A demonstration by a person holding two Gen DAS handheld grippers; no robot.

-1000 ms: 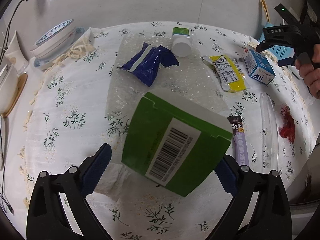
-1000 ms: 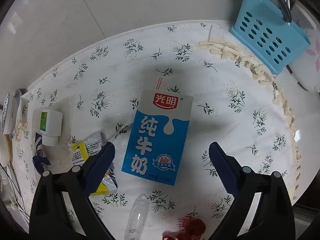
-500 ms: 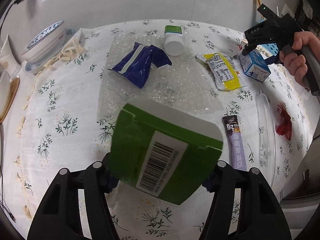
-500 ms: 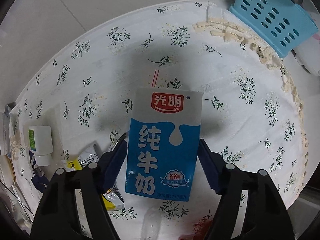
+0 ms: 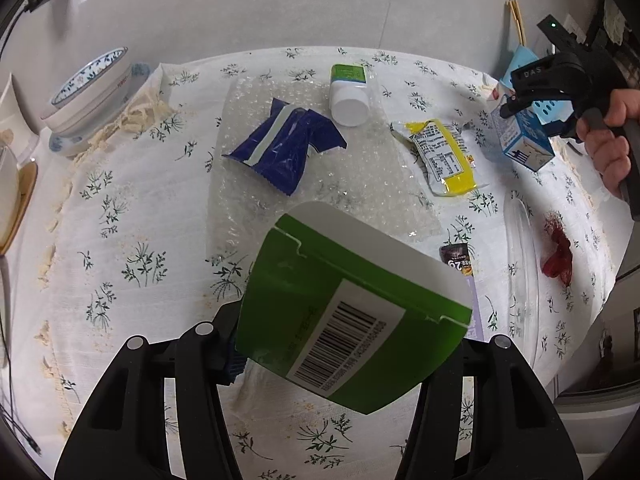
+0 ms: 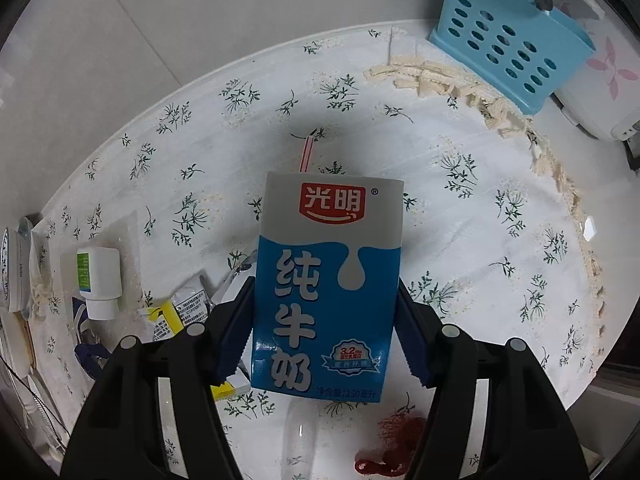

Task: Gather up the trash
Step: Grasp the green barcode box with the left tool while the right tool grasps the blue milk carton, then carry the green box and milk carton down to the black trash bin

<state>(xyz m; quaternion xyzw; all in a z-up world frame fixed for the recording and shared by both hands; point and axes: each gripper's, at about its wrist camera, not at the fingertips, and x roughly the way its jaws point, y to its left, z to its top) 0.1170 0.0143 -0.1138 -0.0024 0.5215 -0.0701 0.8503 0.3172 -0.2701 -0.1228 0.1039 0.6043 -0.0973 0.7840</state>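
Both claws clamped on cartons above the flowered worktop (image 5: 132, 208).
Left claw (image 5: 348, 356) is closing on a green cardboard box (image 5: 344, 312) showing a barcode; right claw (image 6: 324, 336) grips a blue-and-white milk carton (image 6: 326, 280) marked 光明, 纯牛奶. Nearby lie a blue foil wrapper (image 5: 286, 152) and a yellow packet (image 5: 444, 156).

Two tongs, one per hand, each holding one box: a green carton (image 5: 344, 320) and a blue milk carton (image 6: 326, 284) with one straw (image 6: 306, 154). On the tabletop (image 5: 132, 208): one bubble-wrap sheet (image 5: 360, 184), one white bottle (image 5: 349, 90), one navy wrapper (image 5: 284, 150), one yellow wrapper (image 5: 444, 156), one purple sachet (image 5: 464, 270), one clear plastic bottle (image 5: 520, 264), one red net scrap (image 5: 556, 254). One blue basket (image 6: 508, 36), one bowl (image 5: 86, 92).
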